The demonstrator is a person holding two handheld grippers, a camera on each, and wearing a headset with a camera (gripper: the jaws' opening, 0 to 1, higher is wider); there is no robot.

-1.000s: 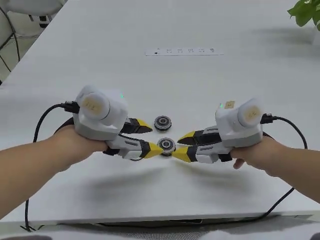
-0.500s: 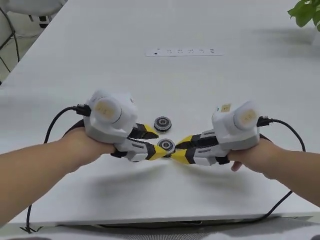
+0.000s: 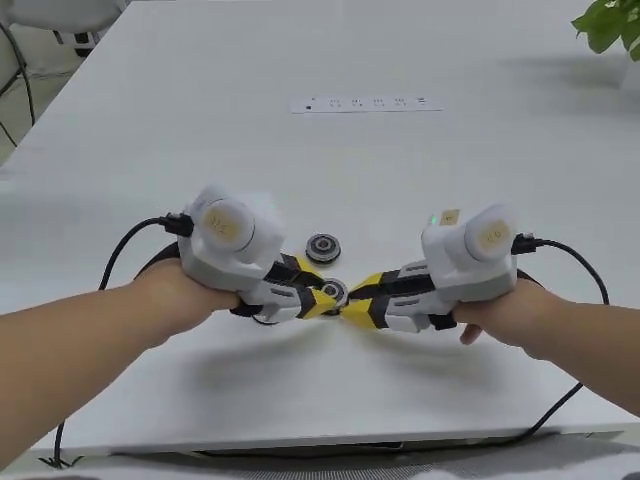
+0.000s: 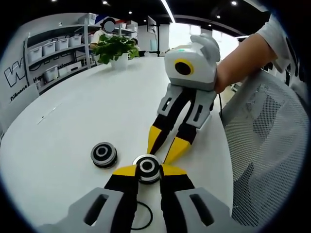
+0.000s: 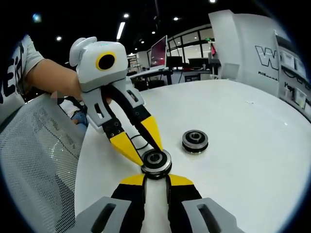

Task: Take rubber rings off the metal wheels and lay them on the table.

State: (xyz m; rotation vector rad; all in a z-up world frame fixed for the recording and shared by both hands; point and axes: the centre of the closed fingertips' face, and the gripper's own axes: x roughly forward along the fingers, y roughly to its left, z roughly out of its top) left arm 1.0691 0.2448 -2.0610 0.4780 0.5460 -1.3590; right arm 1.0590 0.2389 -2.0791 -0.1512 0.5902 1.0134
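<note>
A metal wheel [image 3: 333, 291] with a black rubber ring around it sits between both grippers near the table's front edge. My left gripper [image 4: 147, 171] is shut on this wheel [image 4: 147, 168], its yellow tips on either side. My right gripper [image 5: 156, 180] comes from the opposite side and pinches the near rim of the wheel [image 5: 155, 162], where the rubber ring runs. A second wheel [image 3: 322, 247] lies flat on the table just beyond, untouched. One loose black rubber ring [image 4: 151, 216] lies on the table under my left jaws.
A white power strip [image 3: 365, 103] lies far back on the white table [image 3: 200, 120]. A green plant [image 3: 608, 25] stands at the back right corner. Cables trail from both grippers over the front edge. A mesh chair back [image 4: 262, 160] is behind me.
My left gripper has moved right and closed onto the wheel. My right gripper has edged left and its jaws have narrowed on the wheel's rim. The second wheel stays put.
</note>
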